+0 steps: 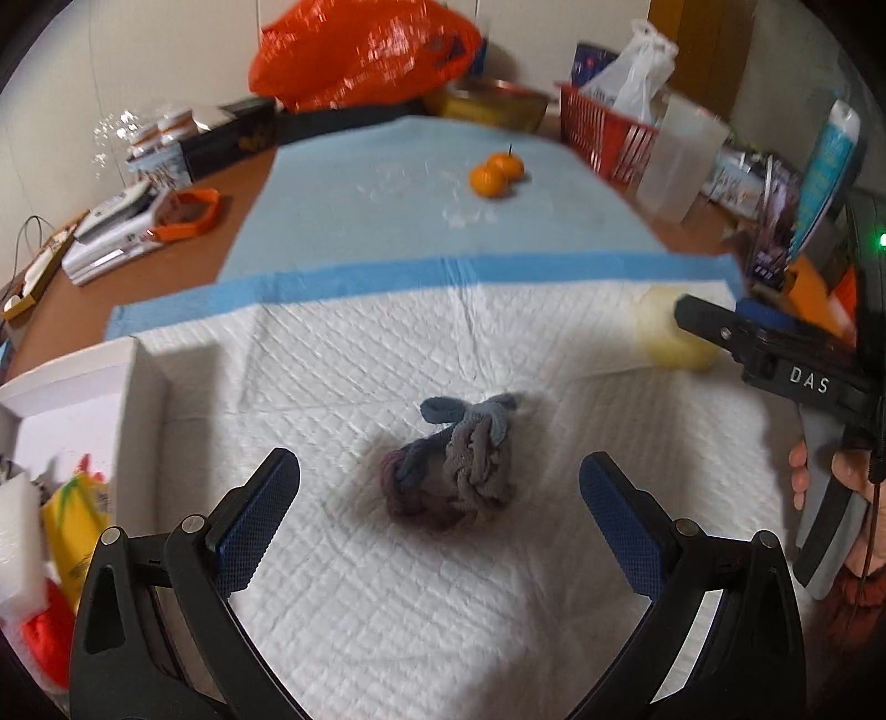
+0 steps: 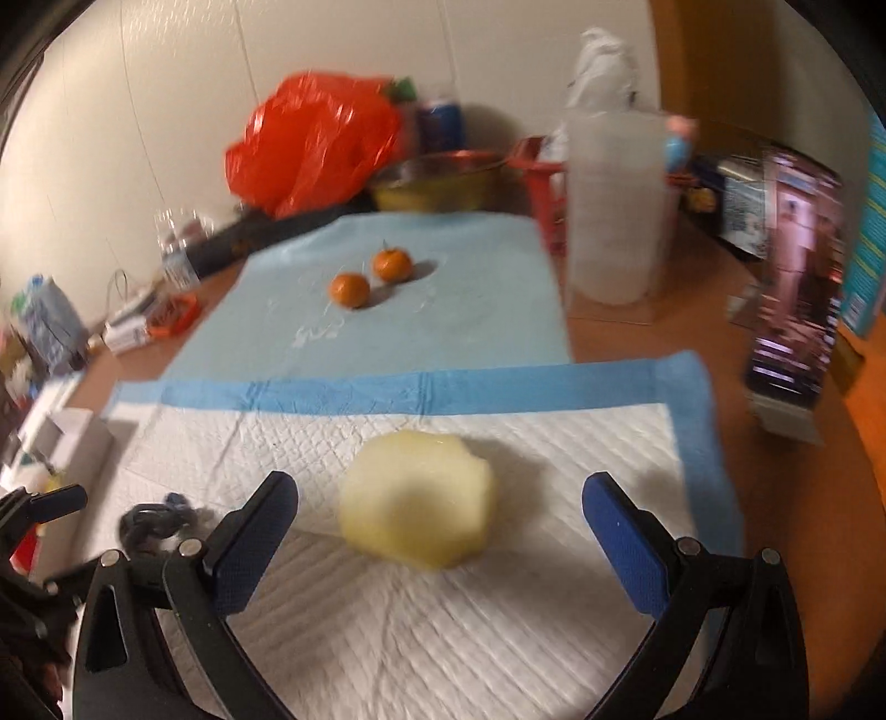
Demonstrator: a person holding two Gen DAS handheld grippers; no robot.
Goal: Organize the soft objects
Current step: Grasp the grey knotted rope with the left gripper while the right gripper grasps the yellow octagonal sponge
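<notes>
Both grippers hang wide open and empty over the white pad [image 1: 387, 609], left gripper [image 1: 440, 498] straddling the knotted cloth [image 1: 448, 471], right gripper [image 2: 440, 520] bracketing the yellow sponge [image 2: 415, 509], seemingly readying grasps.

Tangerines [image 1: 495, 171]: two
Knotted fabric bundle [image 1: 451, 471]: one
Yellow soft lump [image 2: 418, 507]: one
Orange plastic bag [image 1: 360, 52]: one
Red basket [image 1: 603, 135]: one
Absorbent pads [image 1: 387, 609]: two

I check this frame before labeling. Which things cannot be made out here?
- Yellow soft lump: motion blur in the right wrist view hides its material.
- Box contents: cut by the left edge, left wrist view.
- Knotted fabric bundle: blurred; the right wrist view shows only a dark smear.
</notes>
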